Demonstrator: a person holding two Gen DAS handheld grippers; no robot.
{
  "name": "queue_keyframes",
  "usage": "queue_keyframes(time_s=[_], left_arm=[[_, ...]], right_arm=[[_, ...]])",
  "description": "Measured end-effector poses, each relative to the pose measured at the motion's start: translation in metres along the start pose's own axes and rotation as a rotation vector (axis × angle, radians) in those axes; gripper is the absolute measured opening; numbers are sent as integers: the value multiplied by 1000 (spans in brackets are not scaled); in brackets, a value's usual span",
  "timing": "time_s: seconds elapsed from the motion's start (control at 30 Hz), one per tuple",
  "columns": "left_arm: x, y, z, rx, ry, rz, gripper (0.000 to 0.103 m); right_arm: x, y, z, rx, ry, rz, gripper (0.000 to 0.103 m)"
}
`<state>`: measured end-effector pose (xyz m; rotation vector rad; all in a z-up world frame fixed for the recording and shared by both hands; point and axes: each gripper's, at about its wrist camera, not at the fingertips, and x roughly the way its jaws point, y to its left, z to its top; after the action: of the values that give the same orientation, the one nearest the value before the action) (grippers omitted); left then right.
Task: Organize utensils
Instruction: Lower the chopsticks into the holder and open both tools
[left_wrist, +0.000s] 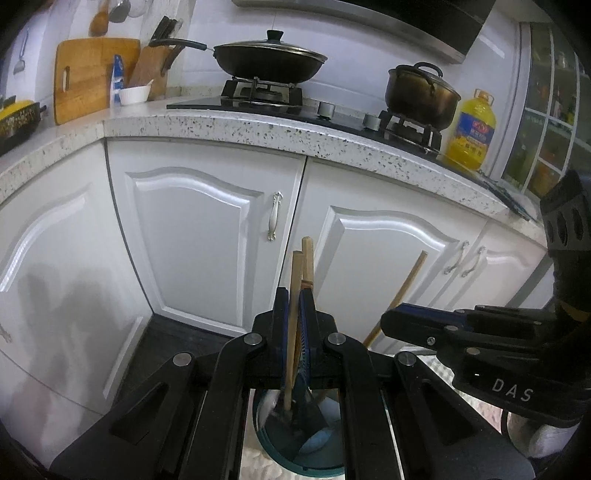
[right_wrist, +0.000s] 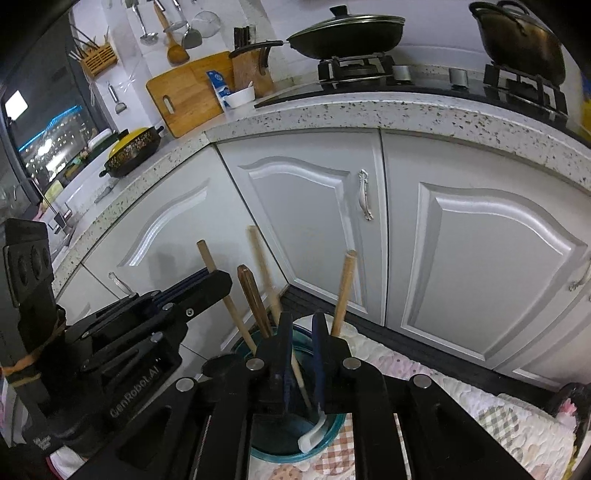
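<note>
A teal round holder (right_wrist: 295, 439) stands on a quilted cloth below both grippers and holds several wooden-handled utensils (right_wrist: 343, 291) and a white spoon (right_wrist: 314, 435). It also shows in the left wrist view (left_wrist: 295, 446). My left gripper (left_wrist: 297, 299) is shut on two wooden sticks (left_wrist: 295, 280) that reach down into the holder. It appears in the right wrist view (right_wrist: 210, 282) at the left. My right gripper (right_wrist: 301, 328) is open just above the holder's rim, with a wooden handle between its fingers but not clamped. It enters the left wrist view (left_wrist: 399, 317) from the right.
White cabinet doors (left_wrist: 192, 236) stand close in front under a speckled counter edge (left_wrist: 258, 125). On the counter are a wok (left_wrist: 266, 59), a pot (left_wrist: 421, 92), an oil bottle (left_wrist: 471, 129) and a cutting board (left_wrist: 88, 77). The patterned cloth (right_wrist: 461, 406) covers the surface at lower right.
</note>
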<state>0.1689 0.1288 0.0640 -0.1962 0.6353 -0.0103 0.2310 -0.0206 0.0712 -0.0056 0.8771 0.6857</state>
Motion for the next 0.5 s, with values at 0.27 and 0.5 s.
queue_keyframes(time_s=[0.27,0.5], left_arm=[[-18,-5,-3,-1,-10,-12,32],[-38,-15,-14,22,-14,16,38]], right_arm=[[-5,-3,-19,22,0,-7,25],[-16,-3,-36,37,-4,-28,26]])
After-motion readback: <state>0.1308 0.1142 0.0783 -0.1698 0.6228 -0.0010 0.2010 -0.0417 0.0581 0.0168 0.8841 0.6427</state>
